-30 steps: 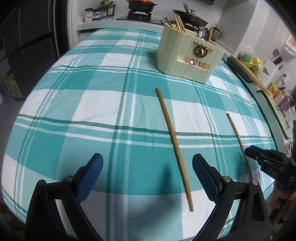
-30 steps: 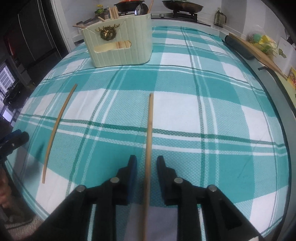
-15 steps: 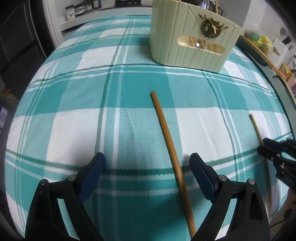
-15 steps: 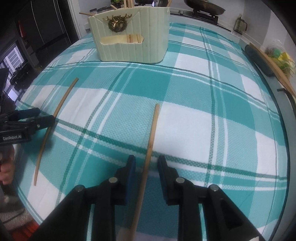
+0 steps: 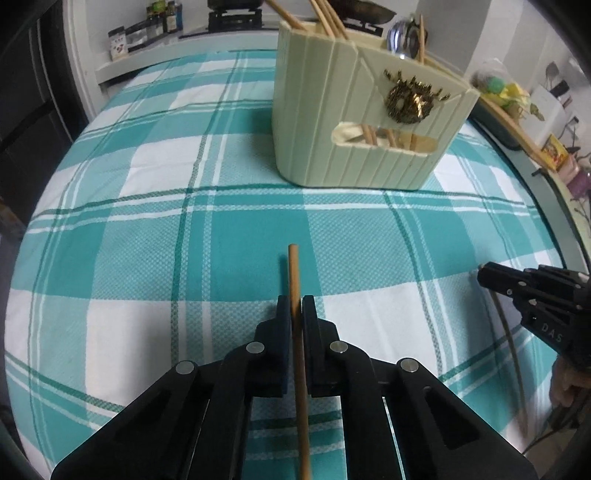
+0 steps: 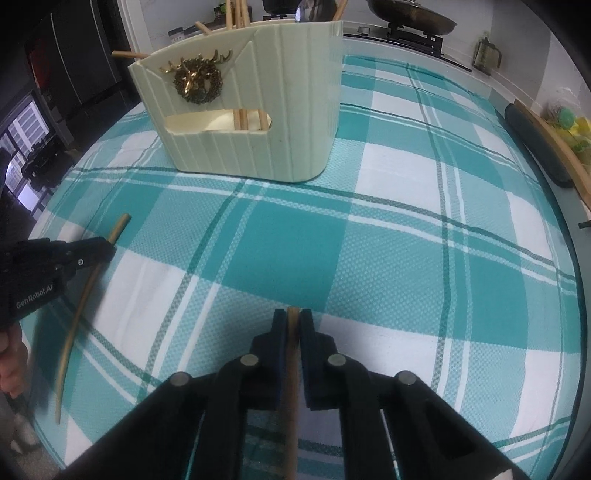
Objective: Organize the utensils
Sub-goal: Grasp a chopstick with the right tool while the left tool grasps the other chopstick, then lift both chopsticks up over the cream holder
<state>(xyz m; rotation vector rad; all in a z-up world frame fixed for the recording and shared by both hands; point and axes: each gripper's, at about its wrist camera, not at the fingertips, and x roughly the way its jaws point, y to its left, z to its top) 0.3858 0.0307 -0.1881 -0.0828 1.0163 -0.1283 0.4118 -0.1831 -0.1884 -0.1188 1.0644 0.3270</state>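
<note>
My left gripper [image 5: 294, 308] is shut on a wooden chopstick [image 5: 294, 273] that points forward over the checked tablecloth. My right gripper [image 6: 291, 319] is shut on a second wooden chopstick [image 6: 292, 369], whose tip sits between the fingertips. Each gripper shows in the other view: the right gripper at the right [image 5: 480, 275], the left gripper at the left [image 6: 107, 251] with its chopstick [image 6: 79, 306]. A cream ribbed utensil holder [image 5: 354, 122] with a gold deer emblem stands ahead, also in the right wrist view [image 6: 258, 110]. It holds several chopsticks and a spoon.
The teal and white tablecloth [image 5: 147, 240] covers the table. A stove with pans [image 6: 410, 18] and spice jars [image 5: 147, 26] sit behind it. A dark roll and wooden stick [image 6: 535, 147] lie along the right edge.
My left gripper has moved forward and shut on the chopstick it straddled. My right gripper has slid forward along its chopstick and shut tight. Both are nearer the holder.
</note>
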